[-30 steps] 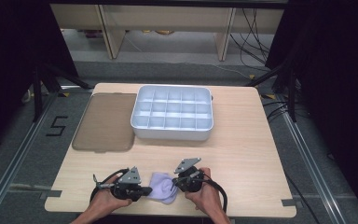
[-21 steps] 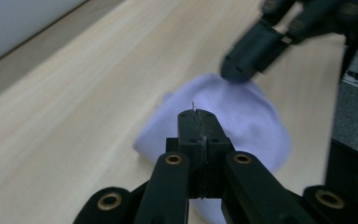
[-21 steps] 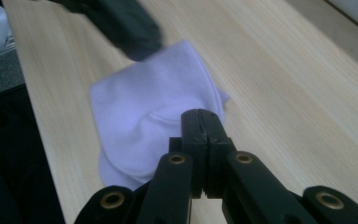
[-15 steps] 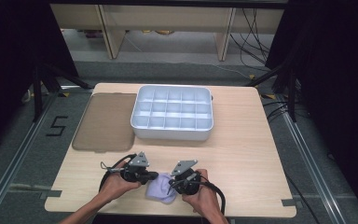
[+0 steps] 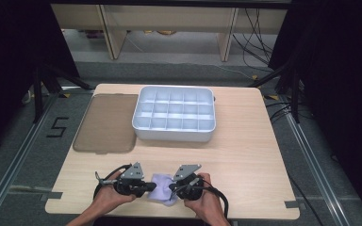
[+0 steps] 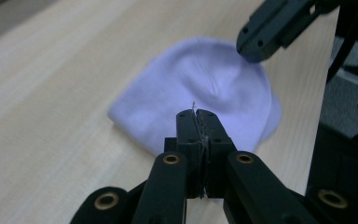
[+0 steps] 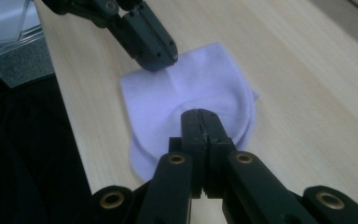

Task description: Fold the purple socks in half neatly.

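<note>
Both grippers, left (image 5: 147,188) and right (image 5: 173,188), are closed, pressing the folded lilac cloth (image 5: 162,192) between them. It looks unfinished, with the compartment tray (image 5: 173,114) lying well ahead.

The high view looks forward and down on the whole table (image 5: 245,155). Both gripper views look closely along their jaws, sharing the cloth (image 6: 200,93) from opposite sides.

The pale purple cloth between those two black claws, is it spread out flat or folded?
Folded. The pale purple cloth lies doubled on the wooden table: a rounded upper layer overlaps a lower one, whose edge peeks out alongside.
</note>
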`<move>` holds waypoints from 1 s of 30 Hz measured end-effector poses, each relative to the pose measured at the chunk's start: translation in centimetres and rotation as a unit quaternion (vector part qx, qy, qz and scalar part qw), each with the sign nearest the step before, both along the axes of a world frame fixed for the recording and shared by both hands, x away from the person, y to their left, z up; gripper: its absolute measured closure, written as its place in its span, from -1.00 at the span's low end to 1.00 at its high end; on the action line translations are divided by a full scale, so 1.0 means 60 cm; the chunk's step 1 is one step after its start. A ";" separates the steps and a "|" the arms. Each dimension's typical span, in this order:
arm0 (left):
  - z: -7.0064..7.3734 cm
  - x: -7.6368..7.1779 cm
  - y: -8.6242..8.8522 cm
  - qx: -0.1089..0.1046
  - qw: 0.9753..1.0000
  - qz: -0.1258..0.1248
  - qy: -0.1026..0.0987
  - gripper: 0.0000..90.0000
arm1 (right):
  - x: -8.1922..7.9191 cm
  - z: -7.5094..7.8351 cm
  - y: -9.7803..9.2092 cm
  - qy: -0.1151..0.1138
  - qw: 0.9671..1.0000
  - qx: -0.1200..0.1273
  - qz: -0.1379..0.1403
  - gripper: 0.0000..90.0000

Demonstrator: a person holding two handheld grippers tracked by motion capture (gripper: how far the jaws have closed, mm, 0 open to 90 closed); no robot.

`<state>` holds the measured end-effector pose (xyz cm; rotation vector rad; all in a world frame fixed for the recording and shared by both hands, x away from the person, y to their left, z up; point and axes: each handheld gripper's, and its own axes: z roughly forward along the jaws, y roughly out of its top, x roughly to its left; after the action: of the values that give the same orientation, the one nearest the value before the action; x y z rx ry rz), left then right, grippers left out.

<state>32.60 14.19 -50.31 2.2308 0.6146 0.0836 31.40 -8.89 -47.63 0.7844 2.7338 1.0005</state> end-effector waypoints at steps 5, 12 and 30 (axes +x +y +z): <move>-0.009 0.007 0.000 0.012 1.000 -0.001 -0.007 0.95 | -0.007 -0.018 -0.001 0.005 1.000 -0.016 0.009 1.00; -0.009 0.018 -0.003 0.017 1.000 0.016 -0.019 0.94 | -0.016 -0.030 -0.001 0.015 0.999 -0.032 0.023 1.00; -0.010 0.012 0.017 0.005 0.997 0.070 0.038 0.25 | -0.005 0.003 0.008 -0.020 1.000 -0.005 0.017 0.98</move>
<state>33.35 15.23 -50.92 2.2058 0.8138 0.0737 31.09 -8.43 -47.45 0.7108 2.7261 0.9959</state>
